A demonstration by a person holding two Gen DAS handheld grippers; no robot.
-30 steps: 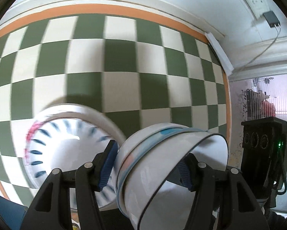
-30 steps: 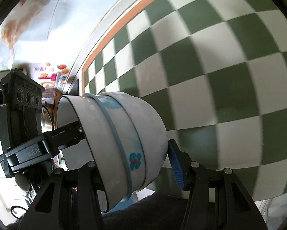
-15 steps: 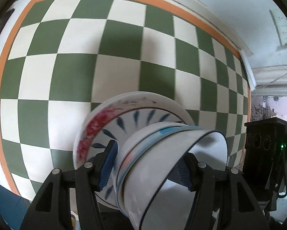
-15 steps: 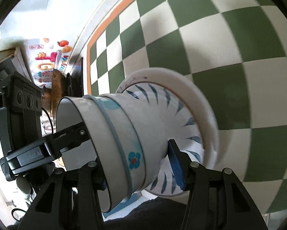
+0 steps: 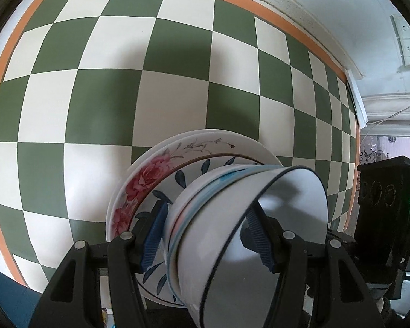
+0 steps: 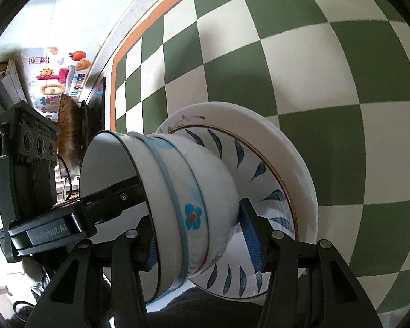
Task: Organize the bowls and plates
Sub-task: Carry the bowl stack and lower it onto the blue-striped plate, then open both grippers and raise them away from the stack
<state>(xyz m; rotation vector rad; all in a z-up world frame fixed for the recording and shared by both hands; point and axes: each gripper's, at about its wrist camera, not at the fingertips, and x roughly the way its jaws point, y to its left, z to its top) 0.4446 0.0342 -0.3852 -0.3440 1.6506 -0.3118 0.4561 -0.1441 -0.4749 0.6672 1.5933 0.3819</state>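
**user1:** Left tool (image 5: 207,235) is clamped on the stack of bowls (image 5: 248,218), one blue ribbed pad outside, the other inside the top bowl. Right tool (image 6: 202,235) grips the same stack from the opposite side, same way.

**user2:** And where's the stack sitting?

**user1:** Tipped on its side in the camera views, base against a blue-leaf plate (image 6: 259,175) that's nested on a bigger plate with red roses (image 5: 147,175). Both plates are on the surface (image 5: 95,82), a smooth green-and-cream checkerboard cloth with an orange border.

**user2:** Materials?

**user1:** Glossy ceramic. Top bowl is white with a thin dark rim; the next one has a blue band and a little blue flower (image 6: 193,216). Behind the surface there's a pale wall (image 5: 328,8) with a socket strip (image 5: 407,41), and colourful stickers (image 6: 60,79) off to the other side.
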